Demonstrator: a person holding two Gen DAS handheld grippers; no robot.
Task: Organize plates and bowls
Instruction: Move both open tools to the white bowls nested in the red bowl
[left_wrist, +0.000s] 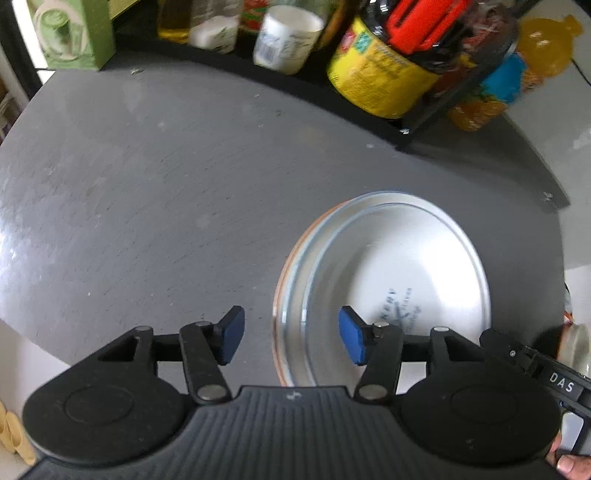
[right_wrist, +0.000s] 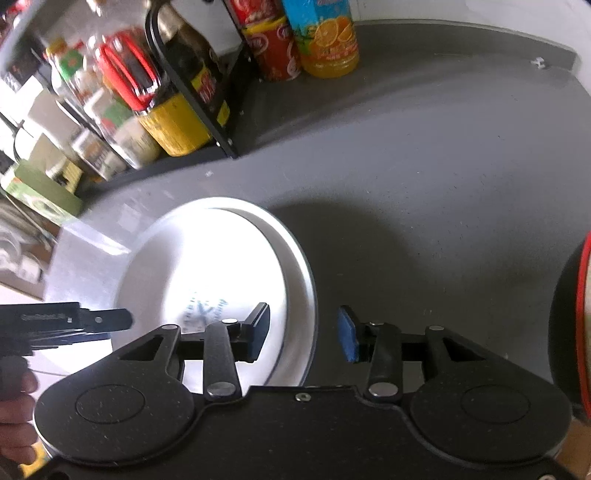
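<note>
A white plate (left_wrist: 399, 266) with a blue printed mark in its middle lies on another plate with an orange rim, on the grey countertop (left_wrist: 147, 192). My left gripper (left_wrist: 291, 334) is open and straddles the stack's left rim, one blue pad over the counter, the other over the plate. In the right wrist view the same white plate (right_wrist: 207, 273) shows bright. My right gripper (right_wrist: 303, 330) is open across its right rim. Each gripper's tip shows at the edge of the other's view. Whether the pads touch the plate is unclear.
A black wire rack (left_wrist: 436, 110) with bottles, jars and a yellow-labelled container (left_wrist: 373, 74) runs along the back. Orange juice (right_wrist: 328, 37) and red soda bottles stand beside it. A dark round object with a red rim (right_wrist: 580, 317) sits at the right edge. A green box (left_wrist: 74, 33) stands far left.
</note>
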